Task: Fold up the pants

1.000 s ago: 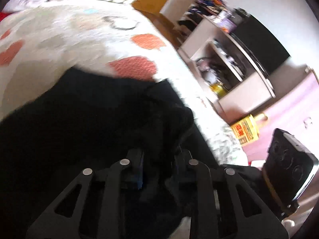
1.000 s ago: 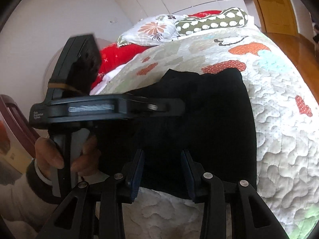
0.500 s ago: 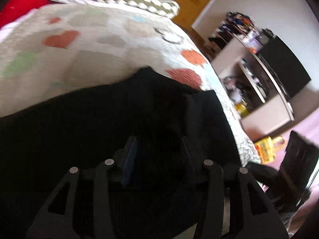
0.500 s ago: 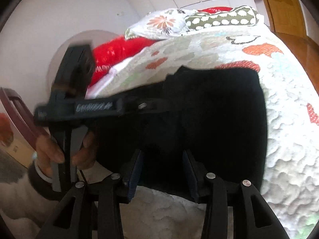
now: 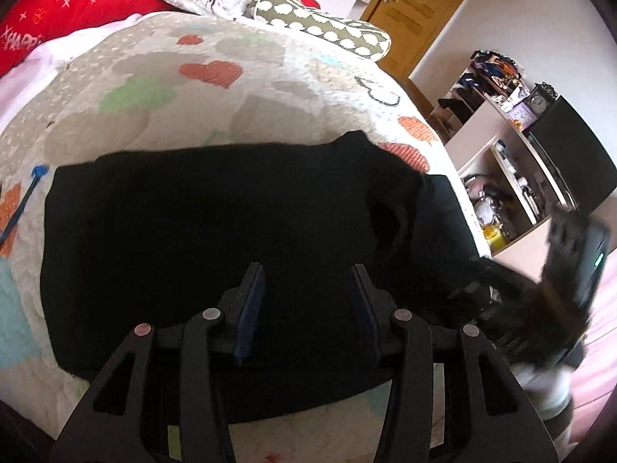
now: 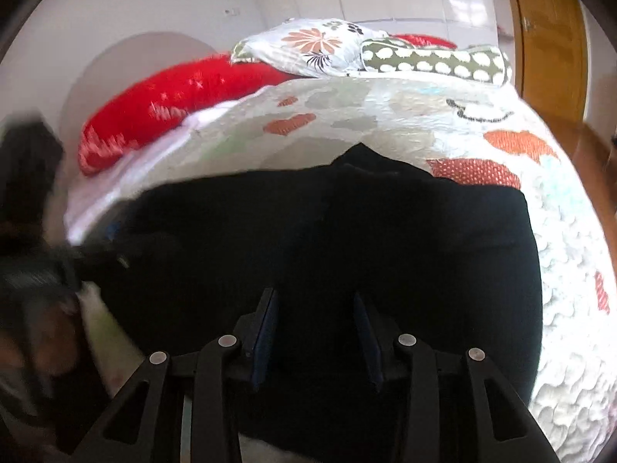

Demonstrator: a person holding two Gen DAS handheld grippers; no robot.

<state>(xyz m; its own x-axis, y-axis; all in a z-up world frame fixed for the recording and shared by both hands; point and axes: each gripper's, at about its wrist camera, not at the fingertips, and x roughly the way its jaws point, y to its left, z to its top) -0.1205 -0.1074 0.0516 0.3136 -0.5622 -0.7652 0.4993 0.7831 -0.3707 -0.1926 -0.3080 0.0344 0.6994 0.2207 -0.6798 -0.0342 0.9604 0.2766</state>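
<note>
The black pants (image 5: 216, 223) lay folded flat on the quilt (image 5: 239, 88), long side running left to right, just below the pillows. The left gripper (image 5: 306, 308) hung over their near edge, jaws apart, holding nothing. The right gripper (image 6: 316, 332) did too, nearer the pants' right end. Only the left view showed a blue stick (image 5: 23, 202) left of the pants.

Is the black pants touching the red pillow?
Apart. The right wrist view shows the quilt between the pants and the red pillow.
</note>
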